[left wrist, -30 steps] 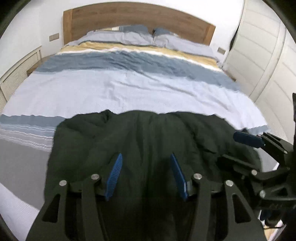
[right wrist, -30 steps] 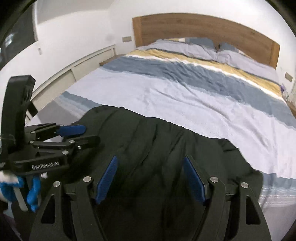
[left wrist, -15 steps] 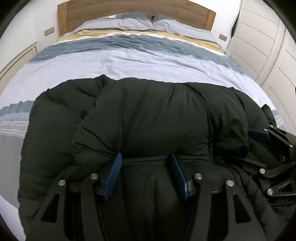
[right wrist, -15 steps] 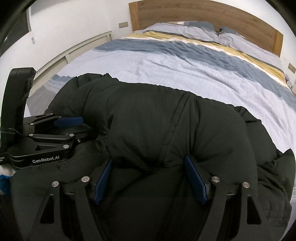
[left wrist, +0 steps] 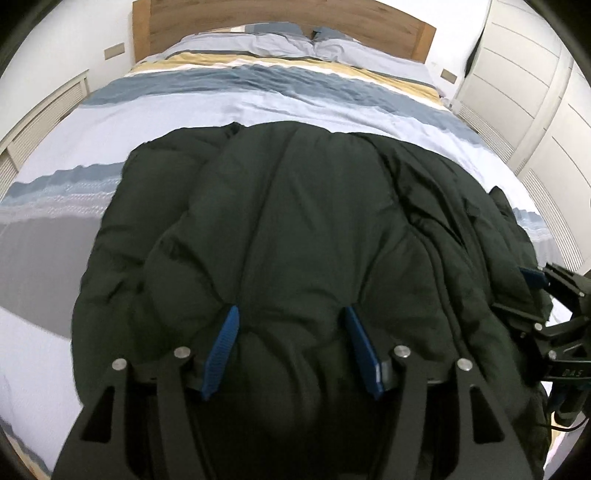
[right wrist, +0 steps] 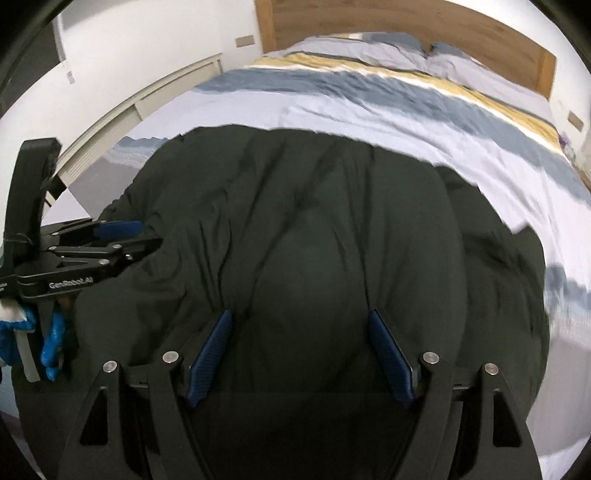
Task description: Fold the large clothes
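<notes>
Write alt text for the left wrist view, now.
A dark puffy jacket lies bunched on a striped bed, a thick fold of it bulging between the left gripper's blue pads, whose jaws are opening. The right gripper reaches into the jacket at the right edge. A wooden headboard and two pillows are behind.

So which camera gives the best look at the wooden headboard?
The left wrist view: the brown wooden headboard spans the frame's top, both ends visible, above the grey-blue pillows. The right wrist view shows it slanted, blurred and cut off by the frame's top.
</notes>
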Tool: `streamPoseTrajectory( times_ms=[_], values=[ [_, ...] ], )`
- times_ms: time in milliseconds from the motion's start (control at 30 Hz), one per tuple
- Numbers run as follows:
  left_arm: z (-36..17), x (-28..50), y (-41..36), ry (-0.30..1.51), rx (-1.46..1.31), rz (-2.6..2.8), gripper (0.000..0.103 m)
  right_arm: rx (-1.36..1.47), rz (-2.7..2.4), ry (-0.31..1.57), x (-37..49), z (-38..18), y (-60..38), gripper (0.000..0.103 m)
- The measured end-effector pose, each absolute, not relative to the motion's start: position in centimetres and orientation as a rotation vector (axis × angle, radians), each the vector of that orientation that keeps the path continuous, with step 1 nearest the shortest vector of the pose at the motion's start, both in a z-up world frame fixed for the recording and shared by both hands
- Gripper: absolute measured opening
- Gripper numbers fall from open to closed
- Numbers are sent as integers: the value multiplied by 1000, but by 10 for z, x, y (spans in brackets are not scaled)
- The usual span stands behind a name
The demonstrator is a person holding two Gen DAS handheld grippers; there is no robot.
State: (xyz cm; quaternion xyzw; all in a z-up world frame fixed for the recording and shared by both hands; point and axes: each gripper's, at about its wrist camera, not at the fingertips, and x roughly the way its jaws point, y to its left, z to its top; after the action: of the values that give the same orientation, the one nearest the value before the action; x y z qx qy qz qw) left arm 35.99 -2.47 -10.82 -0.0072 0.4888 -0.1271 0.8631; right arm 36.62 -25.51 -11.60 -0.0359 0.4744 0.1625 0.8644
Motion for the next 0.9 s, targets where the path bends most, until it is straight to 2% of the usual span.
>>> streamPoseTrajectory(
  times_ms=[700, 900],
  values=[
    [-37, 240, 7, 1046, 70, -189, 61, -9, 198, 1052, 232, -65, -285, 76],
    [-26, 222, 18, 1043, 89, -185, 61, -2, 161, 1086, 199, -59, -290, 82]
  ],
)
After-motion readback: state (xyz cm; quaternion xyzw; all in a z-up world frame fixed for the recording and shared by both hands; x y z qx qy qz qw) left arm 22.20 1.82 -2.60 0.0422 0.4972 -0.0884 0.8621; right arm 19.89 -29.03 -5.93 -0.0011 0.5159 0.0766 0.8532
